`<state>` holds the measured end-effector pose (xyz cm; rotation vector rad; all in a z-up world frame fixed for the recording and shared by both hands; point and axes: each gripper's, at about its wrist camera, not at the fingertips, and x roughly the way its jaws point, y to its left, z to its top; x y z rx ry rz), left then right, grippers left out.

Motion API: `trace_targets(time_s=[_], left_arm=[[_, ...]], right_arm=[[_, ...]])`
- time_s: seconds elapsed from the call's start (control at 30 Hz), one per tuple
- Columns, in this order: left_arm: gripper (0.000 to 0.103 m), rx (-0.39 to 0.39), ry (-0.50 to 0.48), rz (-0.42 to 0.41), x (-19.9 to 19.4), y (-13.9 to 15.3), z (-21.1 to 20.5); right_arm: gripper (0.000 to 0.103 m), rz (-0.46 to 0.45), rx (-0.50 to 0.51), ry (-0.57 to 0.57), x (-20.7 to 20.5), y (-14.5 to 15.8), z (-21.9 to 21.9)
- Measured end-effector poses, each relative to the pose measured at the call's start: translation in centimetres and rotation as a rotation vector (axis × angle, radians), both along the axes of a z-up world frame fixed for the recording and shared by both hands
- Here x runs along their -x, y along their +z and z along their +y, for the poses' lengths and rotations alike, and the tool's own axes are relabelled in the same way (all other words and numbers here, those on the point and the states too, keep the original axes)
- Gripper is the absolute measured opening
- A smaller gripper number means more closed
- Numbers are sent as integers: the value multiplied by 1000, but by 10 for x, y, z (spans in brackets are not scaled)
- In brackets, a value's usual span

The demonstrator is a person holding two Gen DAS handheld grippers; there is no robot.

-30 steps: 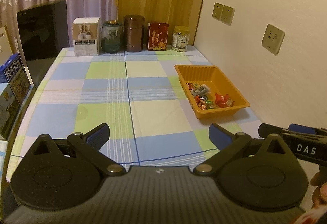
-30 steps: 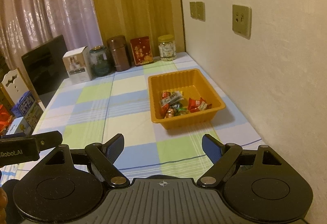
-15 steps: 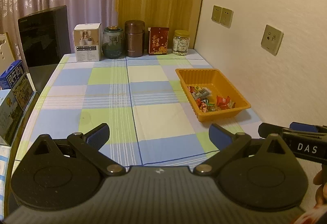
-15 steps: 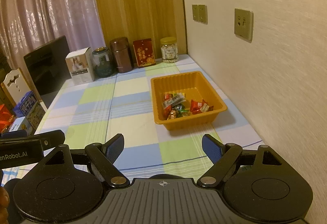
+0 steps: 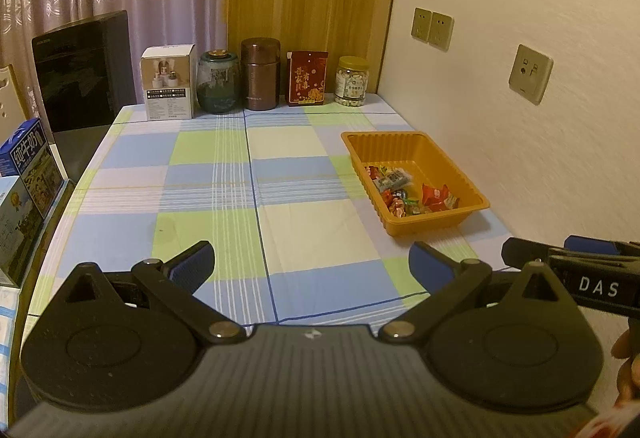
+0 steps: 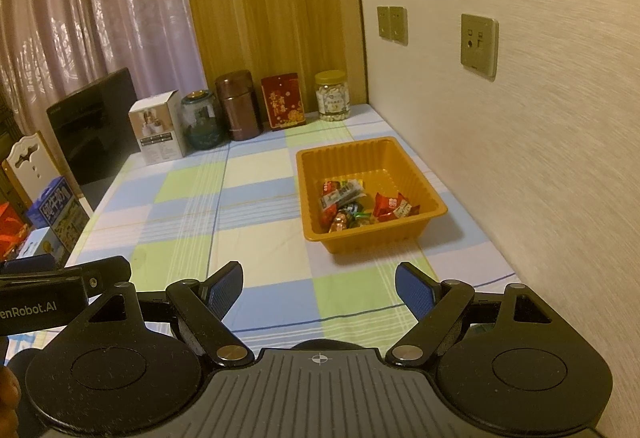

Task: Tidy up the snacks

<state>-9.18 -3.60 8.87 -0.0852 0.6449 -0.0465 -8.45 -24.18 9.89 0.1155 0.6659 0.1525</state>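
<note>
An orange tray (image 5: pixel 384 144) sits on the checked tablecloth by the right wall; it also shows in the right wrist view (image 6: pixel 434 200). Several wrapped snacks (image 5: pixel 404 192) lie in its near half, also seen in the right wrist view (image 6: pixel 356 204). My left gripper (image 5: pixel 312 264) is open and empty, held over the table's near part, well short of the tray. My right gripper (image 6: pixel 319 288) is open and empty, in front of the tray. The right gripper also shows at the right edge of the left wrist view (image 5: pixel 576 270).
Along the far edge stand a white box (image 5: pixel 168 82), a glass jar (image 5: pixel 218 82), a brown canister (image 5: pixel 260 74), a red packet (image 5: pixel 307 78) and a nut jar (image 5: pixel 352 81). A black appliance (image 5: pixel 84 70) and milk cartons (image 5: pixel 24 174) are at the left. The wall (image 5: pixel 520 118) runs close on the right.
Both grippers have drawn back and tilted up slightly, so the far wall items sit lower in view. Jaws stay open; nothing on the table moved.
</note>
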Motion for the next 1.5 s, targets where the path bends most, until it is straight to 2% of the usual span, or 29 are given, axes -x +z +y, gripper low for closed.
trace_targets(time_s=[1.5], left_arm=[[103, -7, -8, -1, -2, -2, 0]], right_arm=[[83, -6, -1, 2, -1, 1, 2]])
